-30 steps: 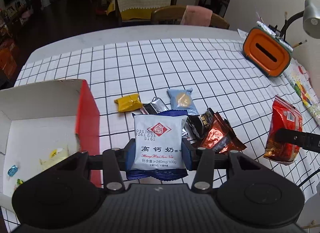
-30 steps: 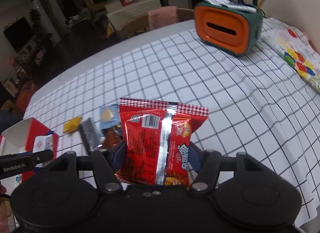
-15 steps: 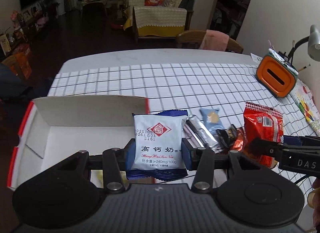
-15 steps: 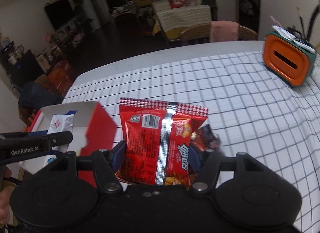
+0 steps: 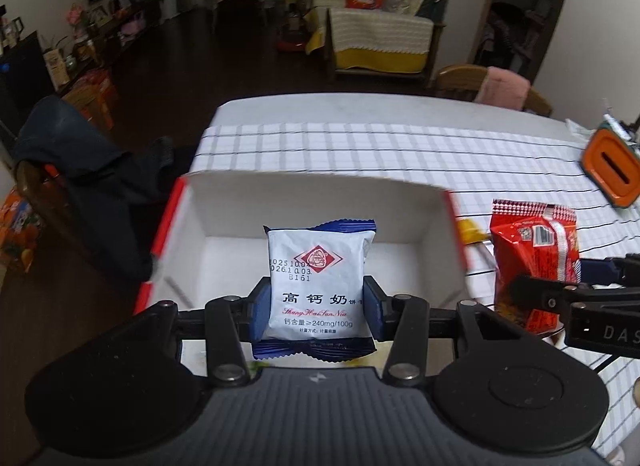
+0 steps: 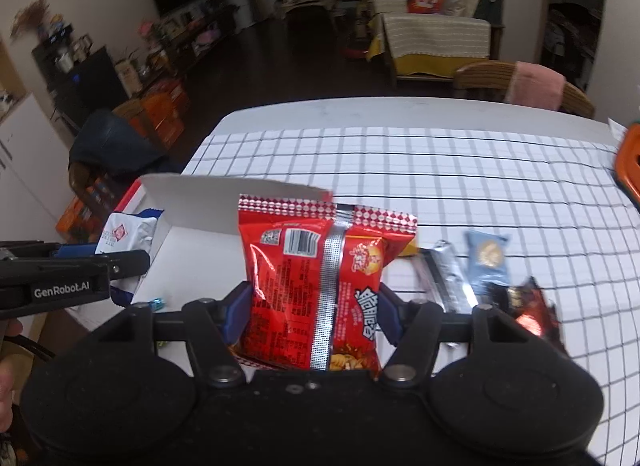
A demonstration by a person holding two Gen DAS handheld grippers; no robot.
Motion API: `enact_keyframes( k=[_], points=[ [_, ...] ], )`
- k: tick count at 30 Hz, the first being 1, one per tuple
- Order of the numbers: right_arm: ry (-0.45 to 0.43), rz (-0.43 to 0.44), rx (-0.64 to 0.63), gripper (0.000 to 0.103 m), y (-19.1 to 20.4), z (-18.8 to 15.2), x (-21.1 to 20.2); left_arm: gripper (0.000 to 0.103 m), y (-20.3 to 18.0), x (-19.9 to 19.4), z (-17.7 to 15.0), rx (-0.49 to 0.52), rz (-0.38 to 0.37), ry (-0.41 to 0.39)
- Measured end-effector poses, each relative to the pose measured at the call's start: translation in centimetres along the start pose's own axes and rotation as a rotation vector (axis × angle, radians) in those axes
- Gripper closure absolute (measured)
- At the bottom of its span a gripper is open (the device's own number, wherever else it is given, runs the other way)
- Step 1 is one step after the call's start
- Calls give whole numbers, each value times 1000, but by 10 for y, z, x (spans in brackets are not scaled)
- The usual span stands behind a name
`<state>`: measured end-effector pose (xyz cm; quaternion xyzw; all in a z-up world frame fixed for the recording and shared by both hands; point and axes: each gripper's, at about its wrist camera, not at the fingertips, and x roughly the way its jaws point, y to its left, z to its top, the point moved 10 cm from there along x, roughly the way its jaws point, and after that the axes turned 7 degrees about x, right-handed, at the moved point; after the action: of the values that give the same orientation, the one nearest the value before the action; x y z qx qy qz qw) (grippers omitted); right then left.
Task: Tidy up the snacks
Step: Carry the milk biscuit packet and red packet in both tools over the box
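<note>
Both tongs have travelled from above the loose snacks toward the box since the earlier frames, and each one carries its packet with it. Left tongs (image 5: 316,310) are closed on the white and blue packet (image 5: 318,278), which stands upright between the blue pads in the middle of the left wrist view. Behind it, the open white box (image 5: 312,205) with red outer sides fills the centre of the frame, so the packet is over the inside of the box.

Right tongs (image 6: 312,316) are clamped on the red packet (image 6: 316,286), upright in the centre of the right wrist view. This packet is over the right end of the box (image 6: 192,205), whose back wall stands in the middle left of that frame.

On the checked surface (image 6: 440,169), at the right of the frame, lie a silver wrapper (image 6: 448,274), a pale blue packet (image 6: 490,262) and a dark red wrapper (image 6: 532,314), close together. A small blue candy (image 6: 156,303) lies inside the box, at the lower left. An orange holder (image 5: 610,163) stands at the right edge of the left wrist view.
</note>
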<state>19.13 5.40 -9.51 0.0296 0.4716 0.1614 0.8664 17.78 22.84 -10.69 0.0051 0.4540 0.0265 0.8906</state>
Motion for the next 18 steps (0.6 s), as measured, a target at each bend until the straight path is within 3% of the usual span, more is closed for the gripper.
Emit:
enact_keyframes(
  k=[8, 18],
  points=[
    [75, 29, -129, 40, 62, -4, 43, 57, 48, 29, -14, 7, 18, 56],
    [193, 10, -214, 40, 83, -19, 101, 57, 58, 67, -31, 82, 17, 151]
  ],
)
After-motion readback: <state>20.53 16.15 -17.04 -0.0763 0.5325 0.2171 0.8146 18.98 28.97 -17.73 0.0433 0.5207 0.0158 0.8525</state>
